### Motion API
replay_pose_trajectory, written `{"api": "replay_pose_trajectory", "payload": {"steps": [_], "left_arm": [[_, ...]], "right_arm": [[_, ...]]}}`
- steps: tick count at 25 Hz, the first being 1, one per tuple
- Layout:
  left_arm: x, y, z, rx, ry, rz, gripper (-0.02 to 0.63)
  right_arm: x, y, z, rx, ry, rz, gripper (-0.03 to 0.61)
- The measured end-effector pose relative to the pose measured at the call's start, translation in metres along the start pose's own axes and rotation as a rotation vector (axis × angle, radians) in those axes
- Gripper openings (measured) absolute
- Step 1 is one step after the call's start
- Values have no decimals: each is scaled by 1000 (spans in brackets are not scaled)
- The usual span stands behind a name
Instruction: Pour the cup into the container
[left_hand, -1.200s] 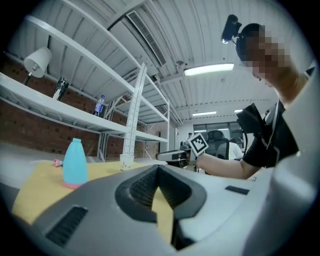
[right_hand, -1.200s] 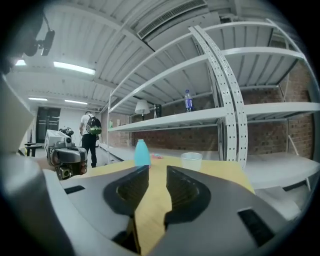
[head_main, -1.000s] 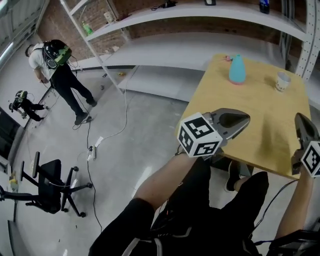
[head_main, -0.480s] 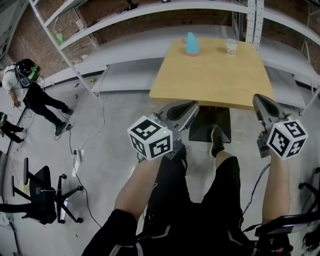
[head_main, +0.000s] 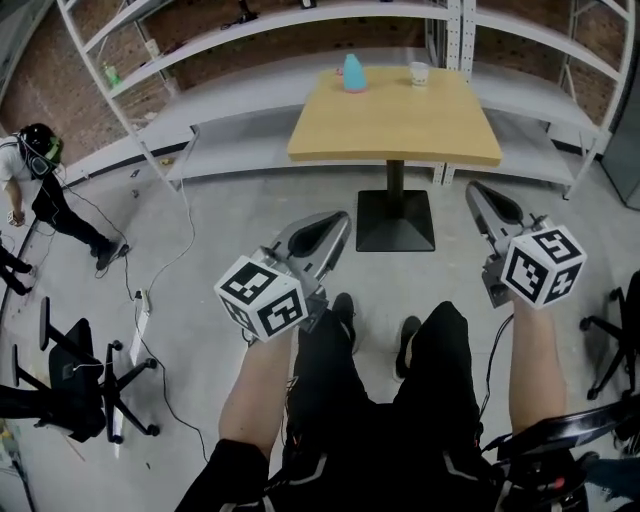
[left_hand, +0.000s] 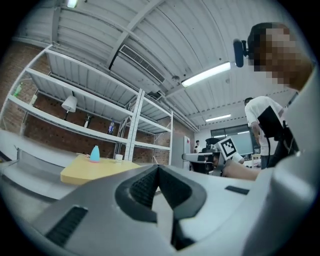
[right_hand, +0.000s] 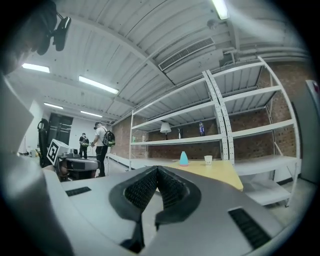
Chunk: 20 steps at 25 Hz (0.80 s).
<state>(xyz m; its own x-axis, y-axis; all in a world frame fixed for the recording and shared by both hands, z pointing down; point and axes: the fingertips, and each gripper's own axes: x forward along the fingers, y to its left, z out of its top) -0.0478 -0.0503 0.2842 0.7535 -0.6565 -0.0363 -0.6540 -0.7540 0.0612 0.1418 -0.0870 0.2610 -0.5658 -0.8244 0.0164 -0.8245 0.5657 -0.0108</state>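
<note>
both grippers are held level over the floor, in front of the person's knees, and both are empty. the left gripper has its jaws pressed together with nothing between them, and the right gripper also has its jaws fully together on nothing. the two tools are well apart from each other, side by side, and both point toward the wooden table, which stands ahead of their tips, not yet under them. the white cup stands upright at the far edge of this table, well ahead of the right gripper and a little to its left. the turquoise container stands just to the left of the cup, apart from it, well ahead of the left gripper's tips. far to the left of the left gripper a second person stands, and an office chair is near.
</note>
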Motion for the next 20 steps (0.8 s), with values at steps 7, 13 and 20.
{"api": "replay_pose_trajectory", "payload": {"steps": [7,13,20], "left_arm": [[-63,-93,-8,-16,-2,21,-8],[-106,-182,-23,-33,37,12,-8],[-205,-282,-28,-32,30,-12,-8]], "right_arm": [[-100,51,-8,16,-3,20,2],[-189,94,-15,21,-2,33,2],[-301,181,-21,14,-1,17,2]]}}
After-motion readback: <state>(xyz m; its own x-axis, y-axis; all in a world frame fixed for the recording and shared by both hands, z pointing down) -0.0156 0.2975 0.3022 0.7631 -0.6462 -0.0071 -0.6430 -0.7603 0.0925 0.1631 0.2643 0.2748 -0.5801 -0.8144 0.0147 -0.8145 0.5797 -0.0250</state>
